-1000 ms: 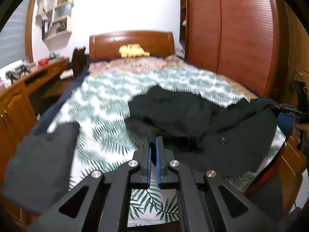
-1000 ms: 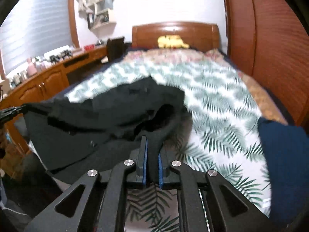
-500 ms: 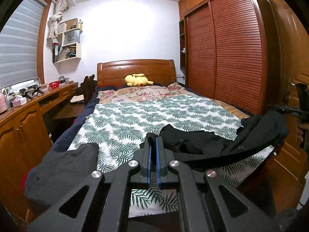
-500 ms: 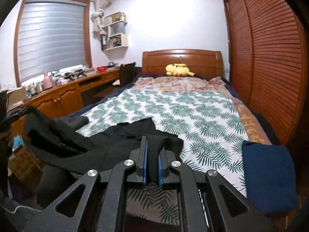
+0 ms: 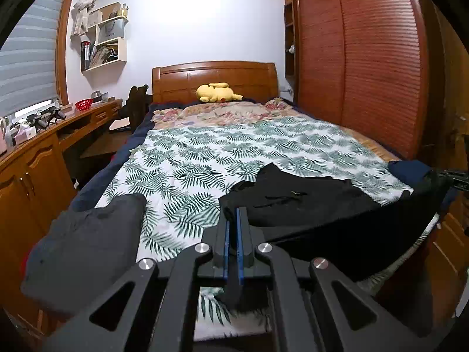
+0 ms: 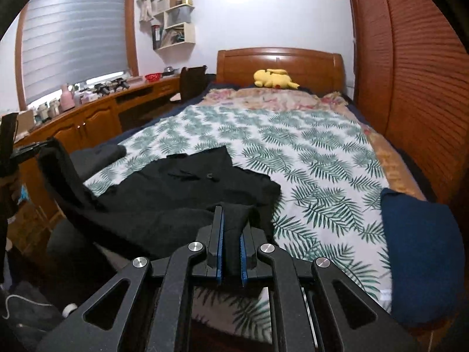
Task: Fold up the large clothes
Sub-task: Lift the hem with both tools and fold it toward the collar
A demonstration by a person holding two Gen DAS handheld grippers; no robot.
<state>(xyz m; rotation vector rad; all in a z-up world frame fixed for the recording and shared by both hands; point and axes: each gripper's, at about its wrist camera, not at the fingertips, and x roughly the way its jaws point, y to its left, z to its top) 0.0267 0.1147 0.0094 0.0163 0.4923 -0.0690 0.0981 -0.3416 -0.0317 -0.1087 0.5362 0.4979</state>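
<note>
A large black garment point(image 5: 307, 205) lies over the foot of the bed, its near edge stretched taut between my two grippers. My left gripper point(image 5: 232, 220) is shut on one corner of the black garment. My right gripper point(image 6: 231, 228) is shut on the other corner; the garment point(image 6: 181, 193) spreads left from it. In the right wrist view the left gripper point(image 6: 27, 146) shows at the far left, holding cloth. In the left wrist view the right gripper point(image 5: 453, 174) shows at the far right edge.
The bed's leaf-print sheet point(image 5: 205, 158) runs back to a wooden headboard with a yellow plush toy point(image 5: 217, 92). A folded grey garment point(image 5: 85, 243) lies at the near left, a folded navy one point(image 6: 422, 258) at the near right. A wooden desk point(image 5: 38, 158) stands left, a wardrobe point(image 5: 366, 58) right.
Both grippers have risen and pulled back toward the foot of the bed, drawing the black garment with them. It went from a heap to a flatter spread with a taut near edge.
</note>
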